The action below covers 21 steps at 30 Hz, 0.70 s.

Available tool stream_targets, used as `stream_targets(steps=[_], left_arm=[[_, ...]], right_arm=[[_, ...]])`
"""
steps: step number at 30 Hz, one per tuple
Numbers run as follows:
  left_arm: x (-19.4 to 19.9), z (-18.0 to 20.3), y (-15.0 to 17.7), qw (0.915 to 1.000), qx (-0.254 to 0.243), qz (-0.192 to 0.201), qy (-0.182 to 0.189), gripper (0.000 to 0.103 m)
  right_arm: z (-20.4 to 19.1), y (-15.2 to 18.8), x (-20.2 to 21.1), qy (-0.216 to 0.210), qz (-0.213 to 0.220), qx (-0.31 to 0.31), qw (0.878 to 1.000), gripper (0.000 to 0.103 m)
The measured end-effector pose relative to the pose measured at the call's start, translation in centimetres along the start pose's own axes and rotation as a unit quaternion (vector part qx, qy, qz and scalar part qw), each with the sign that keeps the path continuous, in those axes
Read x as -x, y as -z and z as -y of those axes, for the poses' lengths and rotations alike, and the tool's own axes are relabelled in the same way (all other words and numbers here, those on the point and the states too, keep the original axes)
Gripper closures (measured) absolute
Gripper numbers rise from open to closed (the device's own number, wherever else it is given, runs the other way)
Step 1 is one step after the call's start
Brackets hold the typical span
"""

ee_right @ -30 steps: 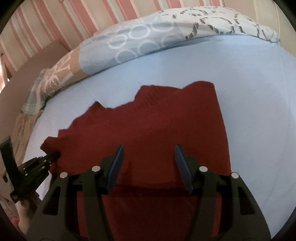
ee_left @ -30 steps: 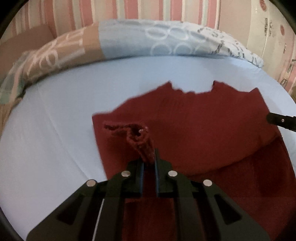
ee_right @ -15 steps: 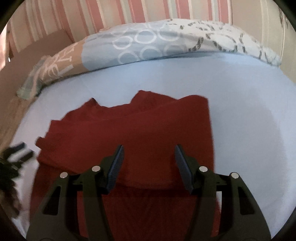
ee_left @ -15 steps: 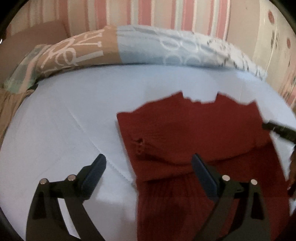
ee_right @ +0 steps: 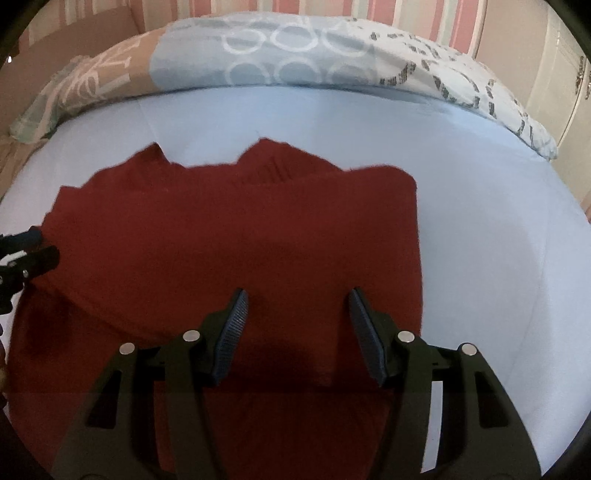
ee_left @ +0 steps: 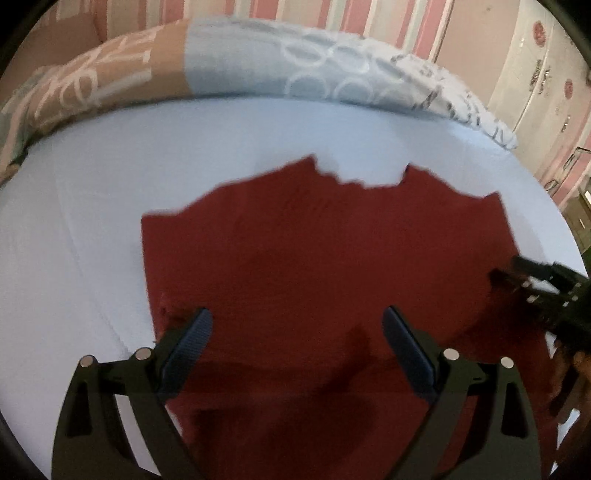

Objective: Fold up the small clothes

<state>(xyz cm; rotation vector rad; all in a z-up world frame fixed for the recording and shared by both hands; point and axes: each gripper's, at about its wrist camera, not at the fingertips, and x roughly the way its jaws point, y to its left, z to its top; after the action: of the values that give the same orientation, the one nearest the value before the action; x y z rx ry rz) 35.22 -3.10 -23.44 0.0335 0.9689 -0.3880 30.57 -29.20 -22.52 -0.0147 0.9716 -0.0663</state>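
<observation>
A dark red knitted garment (ee_left: 314,258) lies spread on the pale blue bed sheet, with a folded-over upper layer on top of a lower one. My left gripper (ee_left: 297,321) hovers above its left part, open wide with nothing between the fingers. In the right wrist view the same garment (ee_right: 229,243) fills the middle, and my right gripper (ee_right: 297,301) stands open above its right half, holding nothing. The right gripper's tip also shows at the far right of the left wrist view, near the garment's right edge. The left gripper's tip (ee_right: 22,258) shows at the garment's left edge.
A patterned duvet (ee_left: 258,62) in blue, tan and white lies rolled along the far side of the bed (ee_left: 74,221). Behind it runs a pink striped wall (ee_right: 332,11). A white cupboard (ee_left: 535,74) stands at the far right. Bare sheet (ee_right: 498,240) lies right of the garment.
My left gripper let go of the bunched red sleeve and opened wide; the sleeve now lies flat on the garment. The right gripper stayed open and rolled a little.
</observation>
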Motion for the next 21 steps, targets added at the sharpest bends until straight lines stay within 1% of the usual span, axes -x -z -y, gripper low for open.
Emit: stream_targets(steps=[2, 4, 7, 9, 11, 13, 15, 19, 21], left_arm=[[0.1, -0.3, 0.7, 1.0000, -0.006, 0.003, -0.002, 0.010], [0.0, -0.2, 1.1, 0.9996, -0.024, 0.004, -0.014, 0.010], [-0.2, 0.3, 1.4, 0.9986, -0.044, 0.006, -0.028, 0.010], [0.0, 0.5, 1.4, 0.9984, -0.047, 0.011, -0.031, 0.009], [0.5, 0.7, 1.3, 0.9985, -0.044, 0.016, -0.029, 0.009], [1.4, 0.9, 1.3, 0.9987, -0.036, 0.024, -0.027, 0.009], [2.3, 1.1, 1.6, 0.9991, -0.023, 0.028, -0.021, 0.009], [4.0, 2.1, 2.5, 0.9991, -0.020, 0.031, -0.022, 0.008], [4.7, 2.7, 3.1, 0.9989, -0.024, 0.032, -0.025, 0.006]], right_arm=[[0.9, 0.3, -0.3, 0.000, -0.002, -0.009, 1.000, 0.042], [1.6, 0.5, -0.9, -0.010, -0.007, -0.021, 1.000, 0.039], [1.6, 0.7, -1.0, -0.011, -0.004, -0.020, 1.000, 0.038], [1.5, 0.6, -0.8, -0.013, 0.000, -0.020, 1.000, 0.037], [1.4, 0.6, 0.3, -0.032, 0.014, -0.022, 0.999, 0.037], [1.3, 0.7, 1.9, -0.048, 0.037, -0.021, 0.998, 0.034], [1.0, 0.9, 3.3, -0.047, 0.054, -0.019, 0.997, 0.028], [-0.3, 1.6, 5.5, -0.055, 0.063, -0.013, 0.996, 0.025], [-1.0, 2.1, 6.3, -0.055, 0.064, -0.006, 0.996, 0.022]])
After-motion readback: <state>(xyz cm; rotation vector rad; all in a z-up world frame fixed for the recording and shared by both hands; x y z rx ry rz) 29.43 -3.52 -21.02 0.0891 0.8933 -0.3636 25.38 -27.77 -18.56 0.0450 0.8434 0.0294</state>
